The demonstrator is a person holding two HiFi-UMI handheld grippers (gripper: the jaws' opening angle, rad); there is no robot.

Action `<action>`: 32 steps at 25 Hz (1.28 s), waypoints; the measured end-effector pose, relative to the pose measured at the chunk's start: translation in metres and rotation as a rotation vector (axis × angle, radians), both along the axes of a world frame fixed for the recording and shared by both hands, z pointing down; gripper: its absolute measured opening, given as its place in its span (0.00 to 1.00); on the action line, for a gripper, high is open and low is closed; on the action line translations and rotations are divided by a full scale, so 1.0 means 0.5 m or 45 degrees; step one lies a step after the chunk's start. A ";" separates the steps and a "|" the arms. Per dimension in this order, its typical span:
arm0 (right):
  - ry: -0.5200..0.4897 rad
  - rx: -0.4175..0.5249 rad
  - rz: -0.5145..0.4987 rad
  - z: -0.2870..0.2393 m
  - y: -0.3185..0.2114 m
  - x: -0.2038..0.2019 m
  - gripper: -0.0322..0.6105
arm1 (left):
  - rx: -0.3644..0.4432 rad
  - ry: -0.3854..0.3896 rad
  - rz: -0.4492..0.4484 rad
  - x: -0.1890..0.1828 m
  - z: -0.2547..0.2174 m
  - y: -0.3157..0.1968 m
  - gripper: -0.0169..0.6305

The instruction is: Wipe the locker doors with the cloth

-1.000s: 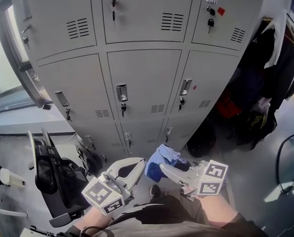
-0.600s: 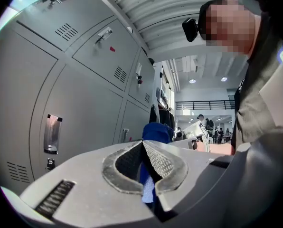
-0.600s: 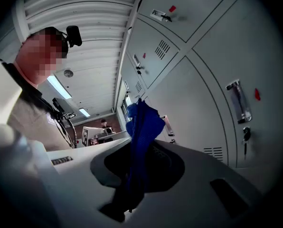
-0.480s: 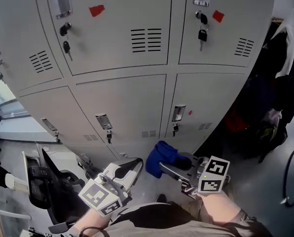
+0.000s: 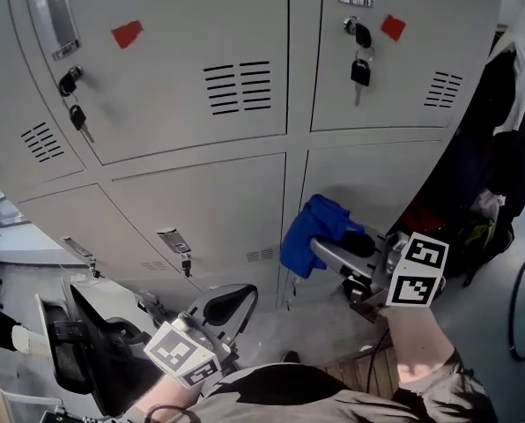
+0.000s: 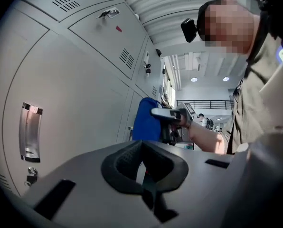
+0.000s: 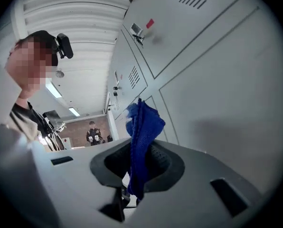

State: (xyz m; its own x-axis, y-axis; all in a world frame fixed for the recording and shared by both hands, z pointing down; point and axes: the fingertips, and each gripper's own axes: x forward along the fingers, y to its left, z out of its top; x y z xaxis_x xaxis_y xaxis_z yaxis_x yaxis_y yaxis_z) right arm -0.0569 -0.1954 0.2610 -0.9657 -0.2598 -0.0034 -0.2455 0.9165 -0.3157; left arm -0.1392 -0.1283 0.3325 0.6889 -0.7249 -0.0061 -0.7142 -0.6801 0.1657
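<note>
The right gripper (image 5: 320, 249) is raised toward the grey locker bank, near the centre of the head view at about 4 o'clock. It carries the blue cloth (image 5: 314, 229) in front of the seam between two middle-row locker doors (image 5: 373, 179). Held this way, the loose bunch of fabric leads and the gripper body trails behind, so it looks like an approach for a wiping pass. Whether the cloth actually touches the metal cannot be told from these views.

In the right gripper view the jaws are clamped together on a lower fold of the cloth. The rest of the fabric stands up out of the pads as a crumpled tuft, with the locker face running along the 3 o'clock side.

The left gripper (image 5: 230, 302) hangs low at 6 to 7 o'clock, well apart from the cloth and from the doors. It seems parked out of the way so that the right one can do the work. Its own view shows the dark pads (image 6: 132, 165) brought together with nothing between them.

Toward 12 o'clock the upper doors carry red stickers (image 5: 391, 27) and a hanging key (image 5: 360, 70). The key would likely snag the cloth on a wide sweep.
</note>
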 end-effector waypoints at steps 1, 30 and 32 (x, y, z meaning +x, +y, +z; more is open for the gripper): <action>0.027 0.024 0.021 -0.020 -0.016 0.003 0.13 | 0.004 0.005 0.012 -0.001 0.000 -0.003 0.03; 0.307 0.131 0.319 -0.107 -0.185 0.134 0.13 | -0.091 -0.003 0.070 0.046 0.046 -0.021 0.03; 0.303 0.123 0.353 -0.106 -0.194 0.173 0.13 | -0.094 -0.014 0.087 0.062 0.047 -0.023 0.03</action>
